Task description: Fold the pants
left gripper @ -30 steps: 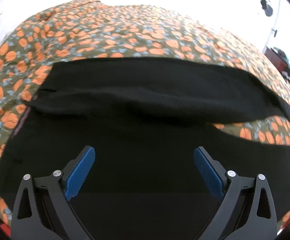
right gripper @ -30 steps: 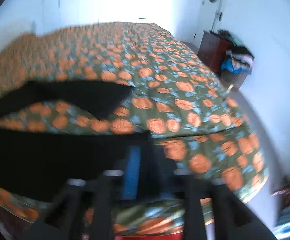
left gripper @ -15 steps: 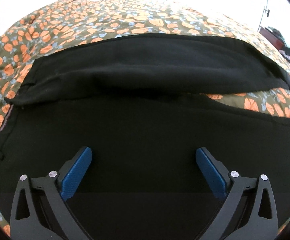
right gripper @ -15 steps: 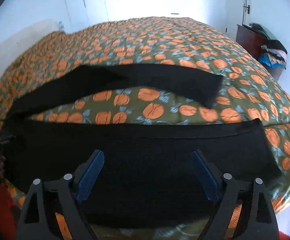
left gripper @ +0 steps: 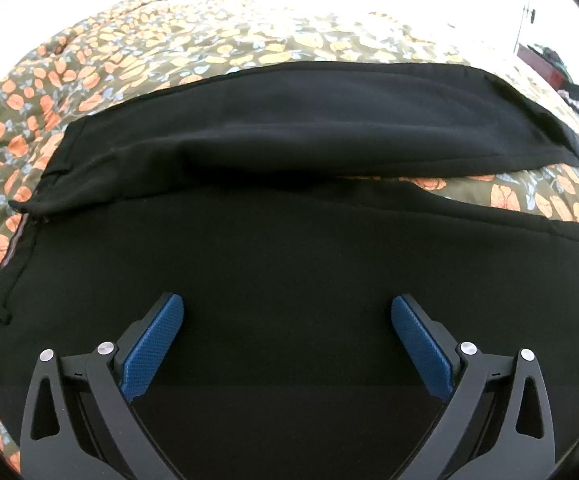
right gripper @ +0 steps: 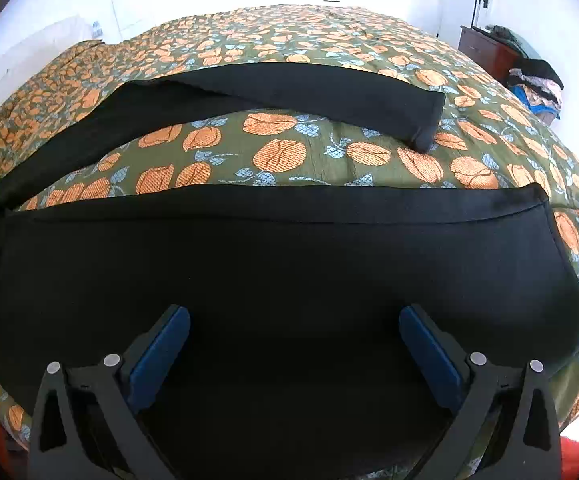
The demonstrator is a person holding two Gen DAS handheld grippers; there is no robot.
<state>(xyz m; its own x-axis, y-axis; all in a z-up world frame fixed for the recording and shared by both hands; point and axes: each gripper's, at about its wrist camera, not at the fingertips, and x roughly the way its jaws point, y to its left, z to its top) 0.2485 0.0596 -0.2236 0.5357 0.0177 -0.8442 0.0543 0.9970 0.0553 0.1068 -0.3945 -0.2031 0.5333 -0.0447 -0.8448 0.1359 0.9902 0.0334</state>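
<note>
The black pants (right gripper: 289,272) lie spread on the flowered bed (right gripper: 289,152), legs apart. The cloth looks soft and limp; take its hems. Left tongs (left gripper: 287,312) stand wide, empty; right tongs (right gripper: 294,322) have just been opening, empty.

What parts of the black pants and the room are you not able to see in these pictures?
- Left wrist view: the pants run off the right edge, so the leg ends are cut off.
- Right wrist view: the waist end is cut off at the left edge.
- Both views: the pants' near edge is hidden behind the fingers.
- Right wrist view: the clothes pile is too small to sort.
- Left wrist view: the wall above the bed is washed out white.
</note>
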